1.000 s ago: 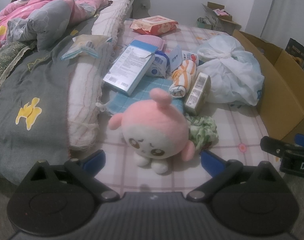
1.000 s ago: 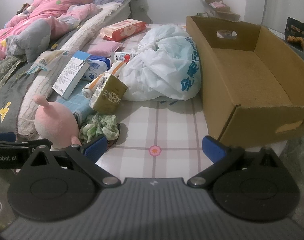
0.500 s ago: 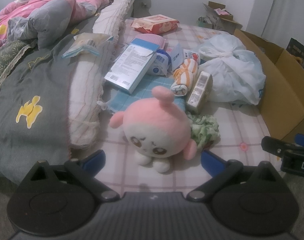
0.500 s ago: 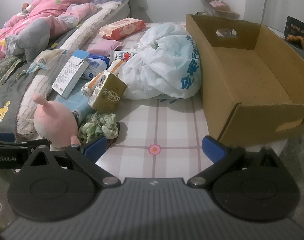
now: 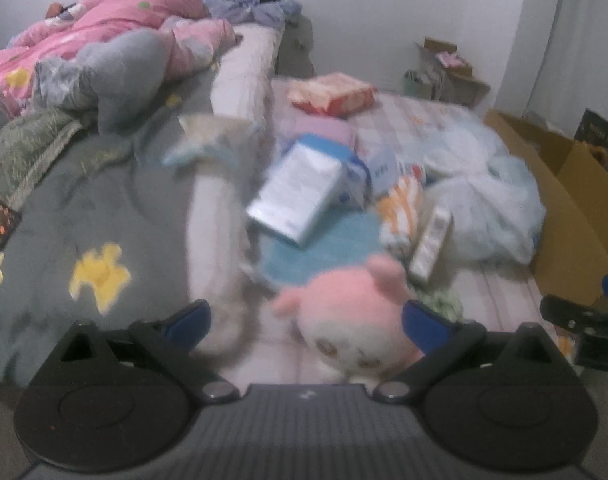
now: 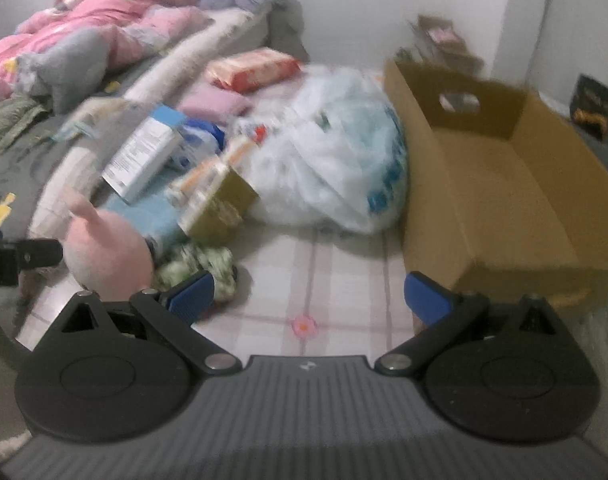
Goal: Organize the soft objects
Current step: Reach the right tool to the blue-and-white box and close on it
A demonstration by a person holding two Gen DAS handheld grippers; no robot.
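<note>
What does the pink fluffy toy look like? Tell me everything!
The pink plush toy is round and fuzzy, pink on top with a white face, dark eyes, small ears at the sides and a nub on its head. It sits upright on the checked bedsheet, facing the left tool, whose open fingers reach either side of it. A green frilly cloth lies beside it, a blue towel behind.

My left gripper and right gripper are showing black linkages, silver pivot screws, blue fingertip pads, and ribbed grey bodies.
</note>
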